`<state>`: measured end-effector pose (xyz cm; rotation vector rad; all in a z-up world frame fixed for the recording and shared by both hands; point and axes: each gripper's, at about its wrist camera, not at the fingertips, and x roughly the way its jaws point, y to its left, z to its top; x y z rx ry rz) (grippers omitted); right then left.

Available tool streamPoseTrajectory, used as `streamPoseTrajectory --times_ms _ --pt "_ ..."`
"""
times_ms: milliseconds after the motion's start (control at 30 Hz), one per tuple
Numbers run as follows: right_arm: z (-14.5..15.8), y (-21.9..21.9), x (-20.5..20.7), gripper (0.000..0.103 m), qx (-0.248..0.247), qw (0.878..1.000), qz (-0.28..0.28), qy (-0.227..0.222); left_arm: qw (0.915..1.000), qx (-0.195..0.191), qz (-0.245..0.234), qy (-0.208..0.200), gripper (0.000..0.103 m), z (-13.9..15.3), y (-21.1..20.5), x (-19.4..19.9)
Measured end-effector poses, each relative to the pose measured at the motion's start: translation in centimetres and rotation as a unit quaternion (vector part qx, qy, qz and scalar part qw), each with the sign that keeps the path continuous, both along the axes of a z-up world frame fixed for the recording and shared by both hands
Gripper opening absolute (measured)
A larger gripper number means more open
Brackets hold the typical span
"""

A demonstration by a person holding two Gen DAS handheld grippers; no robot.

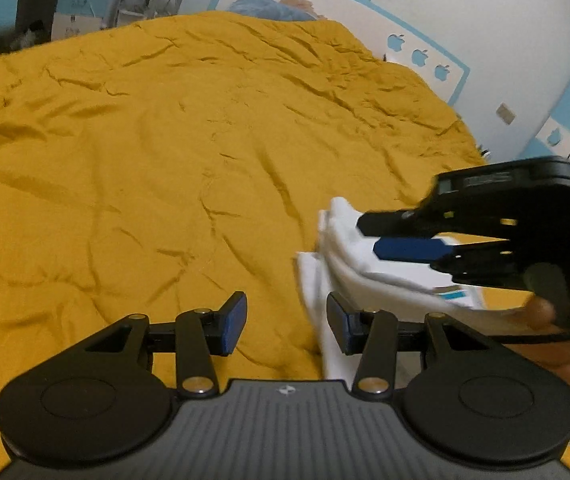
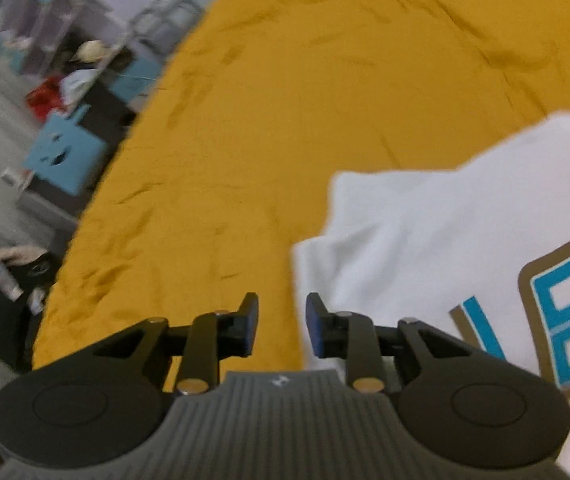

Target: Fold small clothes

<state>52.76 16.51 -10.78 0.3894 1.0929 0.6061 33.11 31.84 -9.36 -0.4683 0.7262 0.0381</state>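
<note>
Left gripper: jaws apart, nothing between them, held over the yellow bedspread with its right finger at the near edge of the white shirt. The bedspread is creased throughout and bare across the left and centre of the left wrist view. The shirt lies at the right of that view, bunched into several loose layers, part of a blue print showing. Right gripper: seen from the side in the left view, it sits over the shirt, and a blue pad shows against the cloth. In its own view, the right gripper has its jaws apart with no cloth in the gap; the shirt lies just right of its right finger, blue and brown lettering facing up. Both views are motion-blurred. Risks, as judged: with the layers already bunched, a pinch could catch only the top layer, or several at once, and drag the shirt into a skewed fold; the creased bedspread could be nipped along with the shirt edge; the two grippers are near each other over the same cloth and could collide. Containers: a blue box stands on the floor left of the bed in the right wrist view; its contents are not visible. No container holds the shirt.
</note>
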Motion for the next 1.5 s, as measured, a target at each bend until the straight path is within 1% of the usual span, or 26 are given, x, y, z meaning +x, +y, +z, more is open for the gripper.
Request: streamPoseTrajectory --times_ms 100,200,300,333,367,400,433,533,667,733,767,833,867,900,967,1000,1067,1100,1167,1200,1233,1300,1367,1433,1467,1500 --pt "3.5 -2.6 -3.8 0.024 0.031 0.999 0.017 -0.031 0.9998 -0.02 -0.003 -0.009 0.054 1.4 -0.2 -1.7" --pt "5.7 -5.5 -7.3 0.03 0.021 0.997 0.028 -0.067 0.9984 -0.052 -0.009 -0.021 0.054 2.4 -0.6 -3.3" --pt "6.4 -9.1 -10.2 0.032 0.011 0.996 0.025 -0.086 0.9939 -0.105 -0.015 -0.032 0.054 2.6 -1.0 -4.5" --pt "6.3 -10.3 -11.3 0.032 0.004 0.996 0.02 -0.092 0.9916 -0.125 -0.016 -0.032 0.056 2.5 -1.2 -4.9" --pt "6.1 -11.8 -11.9 0.033 -0.003 0.995 0.016 -0.097 0.989 -0.143 -0.019 -0.033 0.062 2.2 -1.3 -5.1" --pt "5.8 -13.1 -12.8 0.033 -0.013 0.995 0.013 -0.099 0.9872 -0.155 -0.019 -0.031 0.064 1.8 -1.5 -5.4" --pt "5.3 -14.3 -13.6 0.033 -0.021 0.995 0.012 -0.099 0.9865 -0.161 -0.017 -0.028 0.067 1.4 -1.7 -5.6" --pt "3.2 -17.7 -15.9 0.033 -0.058 0.993 0.008 -0.103 0.9859 -0.167 0.003 -0.007 0.067 0.2 -2.0 -6.3" --pt "0.0 -20.3 -18.7 0.035 -0.109 0.988 -0.001 -0.109 0.9831 -0.182 0.019 0.009 0.067 -1.2 -2.2 -7.2" --pt "-1.6 -21.6 -19.8 0.036 -0.126 0.986 -0.004 -0.111 0.9833 -0.18 0.022 0.013 0.066 -1.7 -2.5 -7.2" --pt "-2.1 -22.1 -20.2 0.036 -0.132 0.985 -0.005 -0.111 0.9833 -0.18 0.021 0.012 0.06 -1.9 -2.7 -7.1" --pt "-3.1 -22.2 -20.8 0.036 -0.15 0.981 0.0 -0.122 0.9838 -0.178 0.024 0.01 0.052 -2.0 -3.1 -6.8" --pt "-3.3 -21.9 -20.9 0.037 -0.157 0.979 0.004 -0.129 0.9855 -0.168 0.023 0.008 0.051 -1.9 -3.3 -6.5" --pt "-3.6 -21.7 -21.1 0.039 -0.165 0.976 0.011 -0.139 0.9883 -0.151 0.019 0.009 0.048 -1.9 -3.6 -6.0" --pt "-4.1 -21.3 -21.2 0.04 -0.177 0.972 0.023 -0.153 0.9921 -0.122 0.013 0.027 0.031 -2.2 -4.2 -5.2" --pt "-4.6 -20.8 -21.0 0.04 -0.187 0.969 0.028 -0.159 0.9931 -0.112 0.012 0.033 0.028 -2.4 -4.4 -4.9" --pt "-5.2 -20.0 -20.4 0.04 -0.205 0.965 0.037 -0.16 0.9941 -0.102 0.012 0.033 0.016 -2.5 -4.4 -5.1" --pt "-5.3 -19.7 -20.2 0.039 -0.211 0.963 0.036 -0.162 0.9943 -0.103 0.012 0.022 0.015 -2.1 -4.4 -5.4" --pt "-5.1 -20.0 -19.8 0.015 -0.204 0.966 0.022 -0.157 0.995 -0.1 0.001 -0.009 0.012 -0.8 -4.6 -6.3" --pt "-4.8 -20.6 -19.7 0.006 -0.194 0.969 0.012 -0.153 0.9958 -0.09 -0.003 -0.018 0.012 0.0 -4.8 -6.6" --pt "-4.2 -21.1 -19.7 0.002 -0.182 0.971 0.007 -0.152 0.997 -0.075 -0.004 -0.018 0.012 0.7 -5.0 -6.8" --pt "-3.3 -21.6 -20.0 0.0 -0.187 0.968 0.011 -0.165 0.9984 -0.055 -0.006 -0.006 0.012 1.0 -5.1 -6.8" --pt "-3.4 -21.8 -20.0 0.0 -0.189 0.969 0.02 -0.157 0.999 -0.04 -0.007 0.019 0.012 -0.2 -5.2 -6.9" --pt "-5.0 -22.0 -19.6 0.0 -0.187 0.973 0.021 -0.132 0.998 -0.022 -0.005 0.058 0.012 -2.8 -5.3 -6.6" --pt "-5.8 -22.1 -19.4 0.0 -0.186 0.975 0.02 -0.121 0.9977 -0.01 -0.003 0.067 0.012 -4.1 -5.4 -6.7" --pt "-6.8 -22.2 -19.2 0.0 -0.181 0.977 0.019 -0.108 0.9977 -0.006 -0.003 0.067 0.012 -4.9 -5.4 -6.9"
